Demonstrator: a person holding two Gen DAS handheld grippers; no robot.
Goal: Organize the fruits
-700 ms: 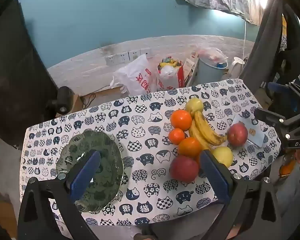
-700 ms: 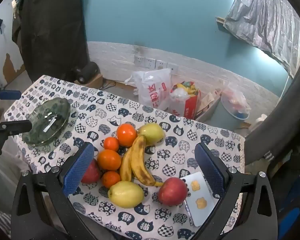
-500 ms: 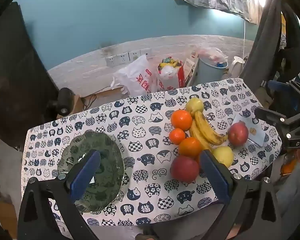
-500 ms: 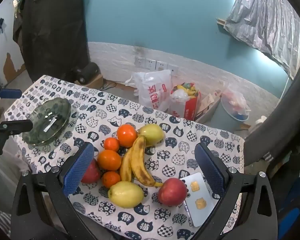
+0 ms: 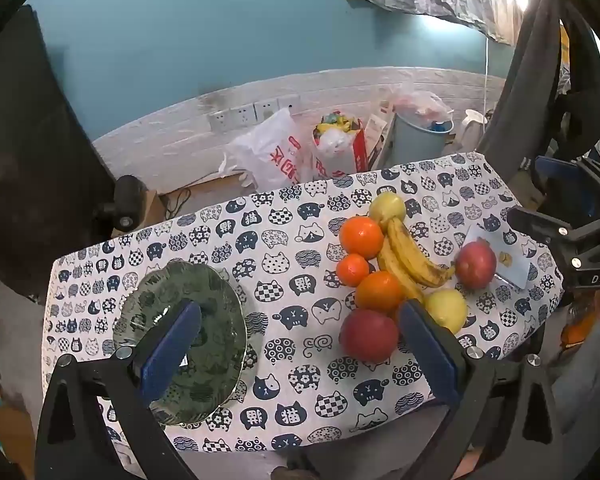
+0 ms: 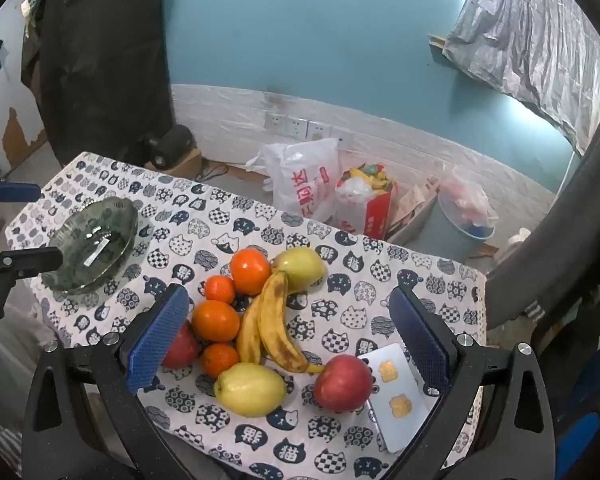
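Only right wrist shows the fourth orange.

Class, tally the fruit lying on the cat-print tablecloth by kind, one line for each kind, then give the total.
Oranges: 4
Bananas: 2
Red apples: 2
Yellow-green fruits: 2
Total: 10

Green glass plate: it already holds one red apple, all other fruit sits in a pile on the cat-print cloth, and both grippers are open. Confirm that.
Not quite. The green glass plate holds no fruit, as the right wrist view shows. Both red apples lie with the pile on the cat-print cloth. The rest stands: left gripper and right gripper are both open.
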